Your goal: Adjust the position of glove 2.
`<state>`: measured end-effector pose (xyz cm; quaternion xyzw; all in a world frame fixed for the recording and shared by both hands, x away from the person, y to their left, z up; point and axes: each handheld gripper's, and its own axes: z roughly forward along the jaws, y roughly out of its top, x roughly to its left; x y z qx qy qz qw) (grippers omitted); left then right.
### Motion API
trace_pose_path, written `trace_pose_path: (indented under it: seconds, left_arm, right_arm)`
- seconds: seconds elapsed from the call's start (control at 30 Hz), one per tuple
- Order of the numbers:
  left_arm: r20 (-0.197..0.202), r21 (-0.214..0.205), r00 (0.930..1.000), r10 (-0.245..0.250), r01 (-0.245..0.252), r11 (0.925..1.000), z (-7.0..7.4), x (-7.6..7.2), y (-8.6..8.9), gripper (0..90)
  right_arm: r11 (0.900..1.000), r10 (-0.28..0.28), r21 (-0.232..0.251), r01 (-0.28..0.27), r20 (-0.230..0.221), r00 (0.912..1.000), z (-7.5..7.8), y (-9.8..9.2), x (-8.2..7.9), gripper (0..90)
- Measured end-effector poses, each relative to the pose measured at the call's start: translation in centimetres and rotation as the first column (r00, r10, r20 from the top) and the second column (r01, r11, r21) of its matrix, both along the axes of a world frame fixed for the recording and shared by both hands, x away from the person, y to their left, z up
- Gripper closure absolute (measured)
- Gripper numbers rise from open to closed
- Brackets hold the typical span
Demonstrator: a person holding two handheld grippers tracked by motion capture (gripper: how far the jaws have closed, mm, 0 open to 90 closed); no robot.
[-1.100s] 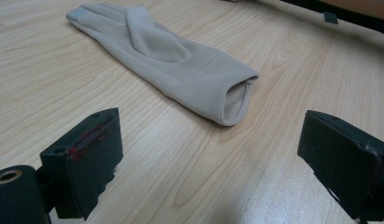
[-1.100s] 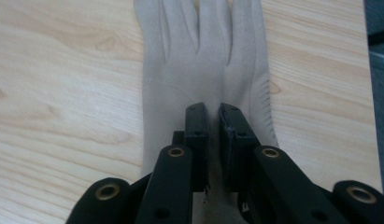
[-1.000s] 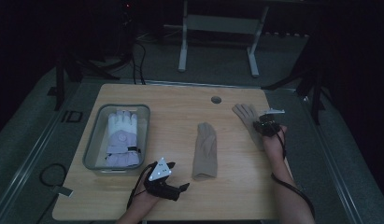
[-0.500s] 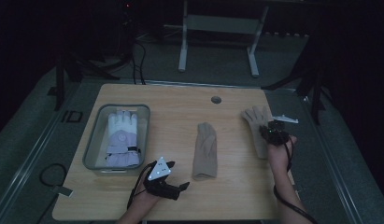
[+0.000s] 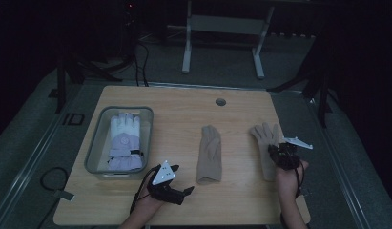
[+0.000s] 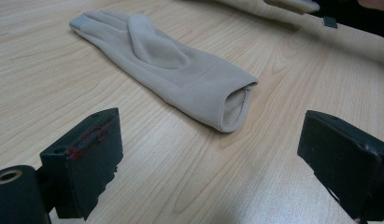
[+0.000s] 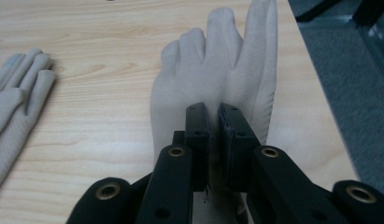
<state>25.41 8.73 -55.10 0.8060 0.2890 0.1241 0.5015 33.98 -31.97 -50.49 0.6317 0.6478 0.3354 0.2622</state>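
Beige fabric is what both hands are working toward. Farthest left on the wooden table (image 5: 184,102) sits a clear bin (image 5: 94,148) holding a pale padded glove (image 5: 124,140), well apart from the work.

Next comes the left hand-held gripper (image 6: 213,172), low at the near edge with its jaws spread wide and nothing between them. Straight ahead of it, near but not touching, lies the middle beige glove (image 6: 166,65). In the high view this glove's long axis runs away from the person, and its open cuff end is the part nearest the left jaws, fingertips pointing to the far edge. That cuff is the natural place to bite, and the left hand is clearly the nearer one for it.

At the right, the right hand-held gripper (image 7: 213,140) has its jaws pressed together, pinching the right beige glove (image 7: 217,70) near the cuff. This glove lies by the table's right edge, fingers splayed away from the person, roughly parallel to the middle one. To bring the pair together, I judge it must travel leftward.
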Motion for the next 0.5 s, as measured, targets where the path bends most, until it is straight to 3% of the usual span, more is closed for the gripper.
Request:
trace_pose_path:
  seconds: [0.03, 0.23, 0.43, 0.5]
  left_arm:
    - [0.002, 0.0, 1.0, 0.0, 0.0, 1.0, 0.0, 0.0, 0.0, 6.8]
    - [0.001, 0.008, 1.0, -0.005, 0.005, 1.0, -0.1, -0.1, -0.2, 6.8]
    - [0.004, 0.011, 0.9999, -0.01, 0.01, 0.9999, 0.0, -0.1, -0.2, 6.8]
    - [0.003, 0.009, 0.9999, -0.01, 0.01, 0.9999, 0.0, -0.1, -0.1, 6.7]
  right_arm:
    - [0.9997, -0.006, 0.025, 0.006, -0.008, 1.0, -0.3, 0.0, -0.4, 82.6]
    - [0.9995, -0.008, 0.03, 0.009, -0.028, 0.9996, -1.7, 0.3, -1.0, 81.8]
    - [0.9999, -0.001, 0.011, 0.002, -0.057, 0.9984, -2.9, 0.5, -0.6, 77.8]
    - [0.9998, 0.013, -0.013, -0.014, -0.085, 0.9963, -3.7, 0.6, -0.2, 70.1]
